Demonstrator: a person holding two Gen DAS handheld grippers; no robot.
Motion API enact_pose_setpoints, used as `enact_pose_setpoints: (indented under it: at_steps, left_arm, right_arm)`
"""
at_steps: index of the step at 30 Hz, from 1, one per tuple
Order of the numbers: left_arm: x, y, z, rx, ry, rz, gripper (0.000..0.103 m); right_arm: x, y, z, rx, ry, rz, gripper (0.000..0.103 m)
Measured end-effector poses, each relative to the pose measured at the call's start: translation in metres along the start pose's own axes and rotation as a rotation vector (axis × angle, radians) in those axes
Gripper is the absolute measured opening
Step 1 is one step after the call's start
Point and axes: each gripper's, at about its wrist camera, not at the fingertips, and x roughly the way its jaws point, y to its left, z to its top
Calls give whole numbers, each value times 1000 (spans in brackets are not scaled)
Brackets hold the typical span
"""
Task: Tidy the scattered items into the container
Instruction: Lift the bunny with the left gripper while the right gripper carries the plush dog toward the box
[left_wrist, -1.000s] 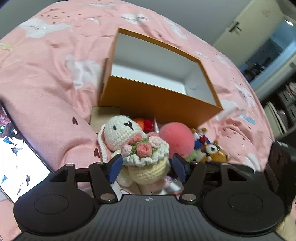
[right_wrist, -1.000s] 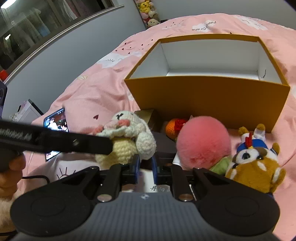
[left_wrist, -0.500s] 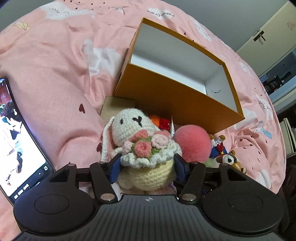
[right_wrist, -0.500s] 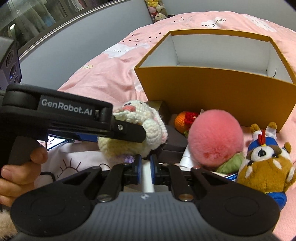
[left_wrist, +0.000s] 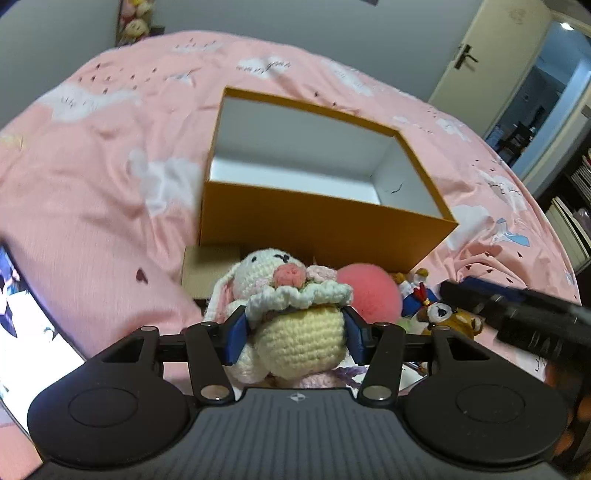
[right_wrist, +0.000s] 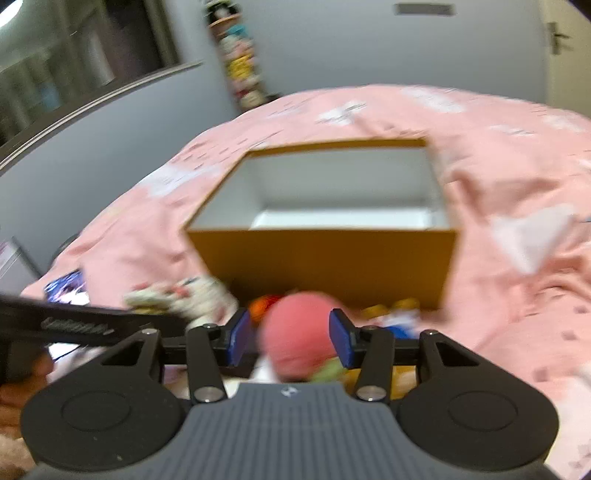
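Left gripper (left_wrist: 295, 334), pinching crochet bunny (left_wrist: 291, 317), has lifted it toward box (left_wrist: 317, 225) at 12 o'clock; right gripper (right_wrist: 291, 341) now spread.

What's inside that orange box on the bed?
The orange box shows only white walls and a bare white floor, no toys. Its near wall hides the closest strip of floor in both views.
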Motion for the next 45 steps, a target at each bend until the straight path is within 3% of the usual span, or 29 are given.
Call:
enact_pose_setpoints:
  at_steps: [4, 7, 13, 19, 23, 27, 32, 39, 45]
  left_arm:
    - [7, -5, 2, 34, 8, 9, 62]
    - [13, -4, 1, 42, 28, 8, 62]
    - [17, -5, 0, 61, 48, 19, 62]
    - [18, -7, -2, 78, 58, 26, 62]
    - [18, -5, -4, 73, 71, 25, 62]
    - [19, -4, -6, 78, 78, 25, 62]
    - [18, -4, -6, 77, 67, 20, 61]
    - [1, -10, -5, 117, -13, -2, 58]
    - [-16, -20, 6, 159, -103, -3, 58]
  right_arm:
    - [-15, -34, 4, 48, -13, -136, 51]
    - [-22, -60, 1, 117, 8, -185, 51]
    - [-16, -70, -7, 209, 85, -94, 51]
    - [-7, -16, -6, -48, 71, -94, 58]
    - [19, -2, -15, -165, 157, -137, 75]
    - [38, -6, -25, -225, 205, -233, 74]
    - [43, -32, -27, -57, 243, -156, 64]
    - [17, -28, -20, -79, 202, -148, 63]
    - [-12, -24, 0, -71, 114, -95, 63]
